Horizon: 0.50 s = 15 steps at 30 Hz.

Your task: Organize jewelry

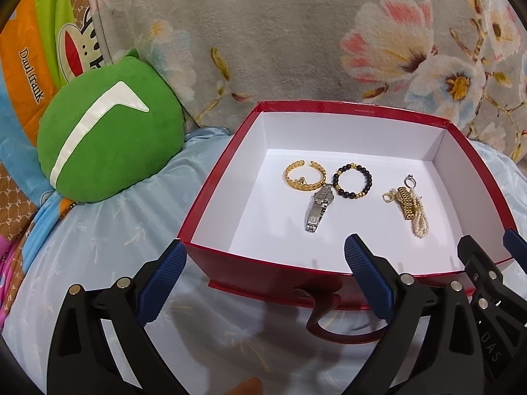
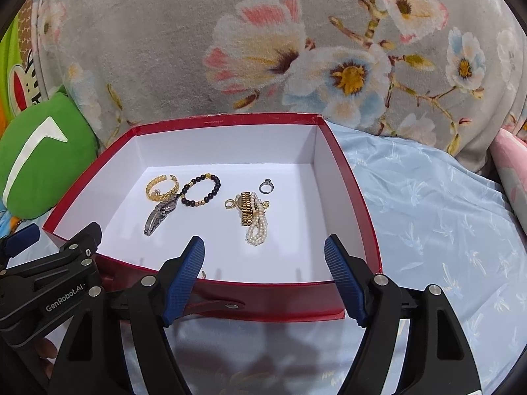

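All visible jewelry lies inside the red box [image 2: 359,217]: bangle [image 2: 161,187], bead bracelet [image 2: 201,191], watch [image 2: 159,215], ring [image 2: 266,186], pearls [image 2: 257,227]; both grippers [image 1: 265,260] [image 2: 265,260] hover wide and empty; sorting looks nearly finished.

one red box [image 2: 349,177], two watches [image 2: 159,215], three bracelets [image 2: 201,189], one ring [image 2: 266,186], one green cushion [image 1: 108,131]
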Motion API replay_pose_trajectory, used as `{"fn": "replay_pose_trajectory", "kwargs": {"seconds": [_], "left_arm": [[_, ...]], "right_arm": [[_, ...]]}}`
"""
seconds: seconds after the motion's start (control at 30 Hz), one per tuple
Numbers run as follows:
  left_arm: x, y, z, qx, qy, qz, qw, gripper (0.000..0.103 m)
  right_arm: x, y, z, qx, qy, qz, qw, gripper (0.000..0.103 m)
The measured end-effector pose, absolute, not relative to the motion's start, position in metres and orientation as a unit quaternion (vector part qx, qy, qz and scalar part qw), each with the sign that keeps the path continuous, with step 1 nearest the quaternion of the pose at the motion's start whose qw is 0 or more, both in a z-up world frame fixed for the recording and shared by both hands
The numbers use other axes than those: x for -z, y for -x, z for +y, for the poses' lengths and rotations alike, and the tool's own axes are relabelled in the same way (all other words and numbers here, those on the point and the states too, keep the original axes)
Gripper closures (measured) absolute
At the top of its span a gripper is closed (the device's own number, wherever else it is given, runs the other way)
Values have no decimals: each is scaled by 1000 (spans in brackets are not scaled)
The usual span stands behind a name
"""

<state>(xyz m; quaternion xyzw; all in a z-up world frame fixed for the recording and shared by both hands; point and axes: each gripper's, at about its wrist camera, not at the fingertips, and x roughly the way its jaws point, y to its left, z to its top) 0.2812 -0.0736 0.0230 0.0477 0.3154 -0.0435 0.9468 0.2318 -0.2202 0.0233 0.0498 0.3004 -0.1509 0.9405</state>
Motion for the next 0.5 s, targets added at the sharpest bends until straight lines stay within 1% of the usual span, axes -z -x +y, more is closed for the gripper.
{"fn": "replay_pose_trajectory", "kwargs": {"seconds": [0.5], "left_arm": [[-23, -282, -73, 46, -48, 330, 942, 9]], "right_arm": [[-23, -231, -219, 152, -50, 309, 937, 29]]}}
